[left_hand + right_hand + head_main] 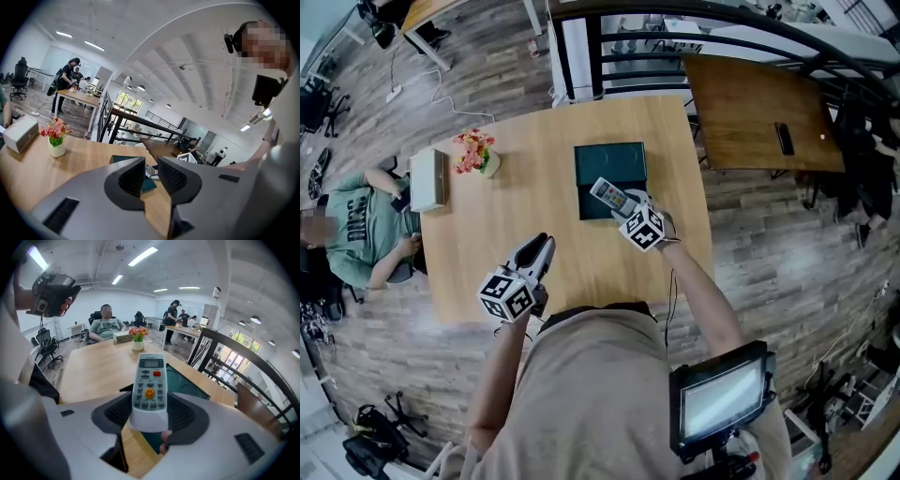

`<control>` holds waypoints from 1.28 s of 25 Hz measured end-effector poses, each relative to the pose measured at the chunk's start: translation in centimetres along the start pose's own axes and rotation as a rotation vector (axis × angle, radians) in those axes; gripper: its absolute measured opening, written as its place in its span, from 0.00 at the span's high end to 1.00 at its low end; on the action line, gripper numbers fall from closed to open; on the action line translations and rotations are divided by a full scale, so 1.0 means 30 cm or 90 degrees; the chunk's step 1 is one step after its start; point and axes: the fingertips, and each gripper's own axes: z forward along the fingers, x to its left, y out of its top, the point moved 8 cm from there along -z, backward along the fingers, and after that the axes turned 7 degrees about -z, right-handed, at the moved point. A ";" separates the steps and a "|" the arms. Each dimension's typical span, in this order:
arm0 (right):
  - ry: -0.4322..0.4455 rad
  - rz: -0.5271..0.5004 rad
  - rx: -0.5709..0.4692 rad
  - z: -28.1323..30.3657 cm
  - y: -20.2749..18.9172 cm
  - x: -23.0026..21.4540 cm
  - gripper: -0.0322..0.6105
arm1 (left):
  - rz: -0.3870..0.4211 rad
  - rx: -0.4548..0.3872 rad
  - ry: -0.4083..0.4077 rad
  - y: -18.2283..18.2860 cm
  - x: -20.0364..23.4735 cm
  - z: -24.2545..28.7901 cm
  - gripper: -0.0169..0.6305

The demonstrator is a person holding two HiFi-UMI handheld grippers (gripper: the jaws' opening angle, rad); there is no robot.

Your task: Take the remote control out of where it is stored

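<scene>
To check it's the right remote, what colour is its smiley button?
Yellow-orange: the smiley button sits on the white remote control, clearest in the right gripper view.

A light wooden table stands on a grey plank floor. Near its left edge, a small white vase of pink and red flowers sits just beside a white box. A seated person in a green shirt is at that side. Near a black railing stands a darker table.
</scene>
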 end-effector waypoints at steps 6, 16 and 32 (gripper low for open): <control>-0.060 0.023 -0.020 -0.151 0.074 0.061 0.58 | 0.024 -0.003 -0.035 0.061 0.044 -0.040 0.88; -0.133 0.073 -0.053 -0.330 0.199 0.155 0.58 | 0.035 -0.018 -0.073 0.117 0.116 -0.113 0.88; -0.234 0.149 -0.133 -0.634 0.309 0.272 0.58 | 0.086 -0.033 -0.067 0.169 0.155 -0.201 0.88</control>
